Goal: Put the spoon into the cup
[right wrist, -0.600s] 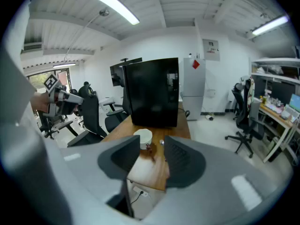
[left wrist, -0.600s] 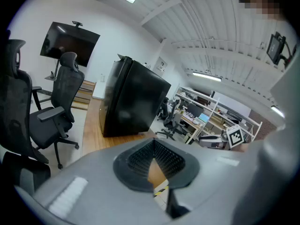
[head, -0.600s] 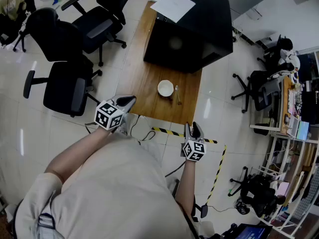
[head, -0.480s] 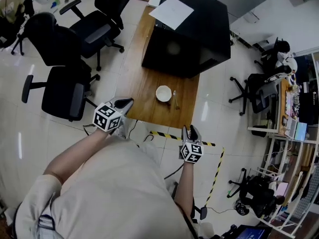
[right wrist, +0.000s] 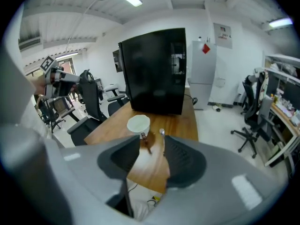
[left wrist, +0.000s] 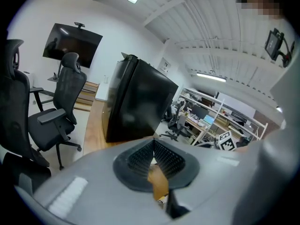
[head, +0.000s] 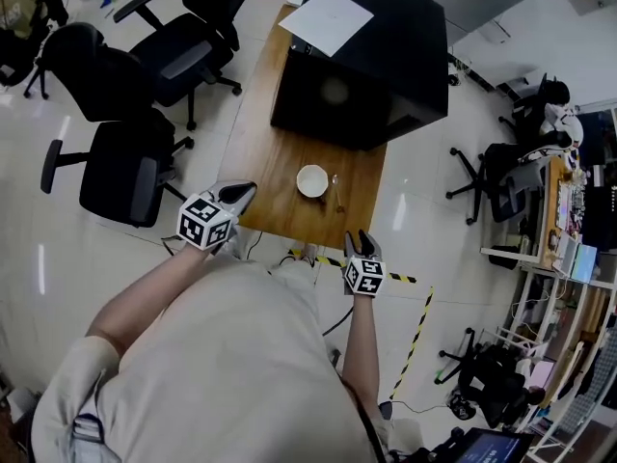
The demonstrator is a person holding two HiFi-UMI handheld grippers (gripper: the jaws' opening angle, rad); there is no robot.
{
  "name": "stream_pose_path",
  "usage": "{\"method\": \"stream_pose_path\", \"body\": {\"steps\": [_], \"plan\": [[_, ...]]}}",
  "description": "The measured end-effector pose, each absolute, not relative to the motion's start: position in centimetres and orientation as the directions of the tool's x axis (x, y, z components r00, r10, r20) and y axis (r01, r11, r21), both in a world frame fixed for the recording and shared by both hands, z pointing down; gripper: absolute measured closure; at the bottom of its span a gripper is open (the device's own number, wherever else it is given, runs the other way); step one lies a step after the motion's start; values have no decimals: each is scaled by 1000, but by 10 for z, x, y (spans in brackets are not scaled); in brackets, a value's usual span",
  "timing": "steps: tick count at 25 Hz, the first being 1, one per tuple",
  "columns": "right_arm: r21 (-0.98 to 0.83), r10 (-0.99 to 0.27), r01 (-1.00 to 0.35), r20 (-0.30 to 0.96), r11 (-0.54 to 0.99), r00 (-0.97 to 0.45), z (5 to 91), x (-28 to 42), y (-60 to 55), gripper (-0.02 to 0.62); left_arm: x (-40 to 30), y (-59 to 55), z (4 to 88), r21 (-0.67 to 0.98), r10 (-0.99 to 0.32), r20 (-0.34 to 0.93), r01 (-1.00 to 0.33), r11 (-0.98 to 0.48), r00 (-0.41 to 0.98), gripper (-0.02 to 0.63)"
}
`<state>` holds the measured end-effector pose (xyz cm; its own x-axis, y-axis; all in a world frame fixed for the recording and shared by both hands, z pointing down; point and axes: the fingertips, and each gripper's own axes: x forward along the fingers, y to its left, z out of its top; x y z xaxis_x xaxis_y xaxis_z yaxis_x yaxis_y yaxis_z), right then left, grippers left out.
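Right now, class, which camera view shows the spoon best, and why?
The right gripper view: the spoon lies near, beside the white cup, its bowl distinct. The head view shows the spoon whole but tiny. The left gripper view does not show it.

There's the wooden table, a big black box filling its far end, and on the bare near stretch a white cup stands upright, the spoon lying flat just beside it, apart, handle toward the near edge.
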<state>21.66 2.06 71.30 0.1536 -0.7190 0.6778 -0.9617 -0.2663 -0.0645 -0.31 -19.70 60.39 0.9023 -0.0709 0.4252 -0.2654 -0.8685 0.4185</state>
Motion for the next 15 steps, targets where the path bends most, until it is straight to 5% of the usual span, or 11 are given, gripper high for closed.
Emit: {"method": "stream_pose_path", "body": {"steps": [15], "plan": [[-53, -506, -998, 861, 18, -55, 866, 258, -20, 419, 47, -182, 596, 386, -222, 500, -444, -809, 837, 604]]}}
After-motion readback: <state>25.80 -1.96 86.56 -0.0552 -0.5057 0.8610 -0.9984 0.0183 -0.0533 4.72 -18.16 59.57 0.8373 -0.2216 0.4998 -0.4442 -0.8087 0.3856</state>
